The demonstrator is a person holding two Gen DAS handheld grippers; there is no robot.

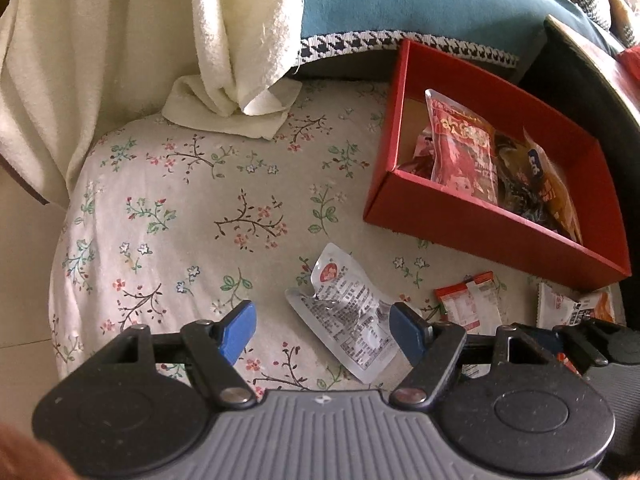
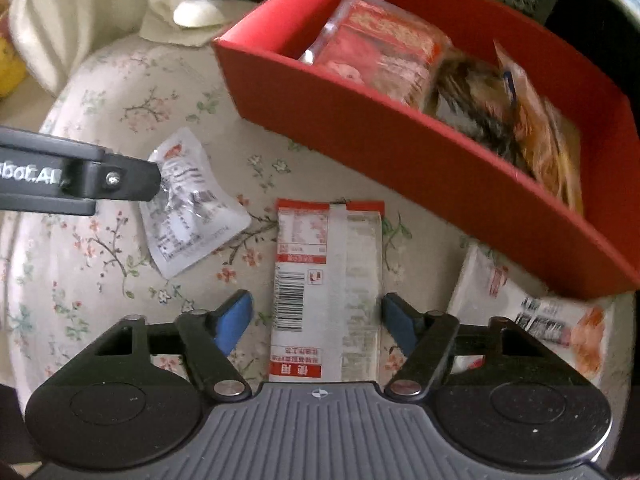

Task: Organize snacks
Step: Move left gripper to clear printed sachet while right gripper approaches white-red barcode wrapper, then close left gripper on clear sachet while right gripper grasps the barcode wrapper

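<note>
A red box point(image 1: 472, 220) point(image 2: 360, 136) on the floral cushion holds several snack packets point(image 1: 464, 152) point(image 2: 384, 52). A clear silver pouch point(image 1: 344, 312) point(image 2: 188, 204) lies on the cushion between the blue fingers of my open left gripper point(image 1: 324, 330). A red-and-white packet point(image 2: 328, 288) point(image 1: 468, 300) lies flat between the fingers of my open right gripper point(image 2: 316, 320). A white and orange packet point(image 2: 532, 316) point(image 1: 572, 306) lies at the right by the box. The left gripper's finger point(image 2: 116, 180) shows over the pouch in the right wrist view.
The floral cushion point(image 1: 180, 220) point(image 2: 100, 248) carries everything. A cream towel point(image 1: 236, 48) hangs at the back, with a teal cushion point(image 1: 420, 0) behind the box. A dark table edge point(image 1: 592, 64) stands at the right.
</note>
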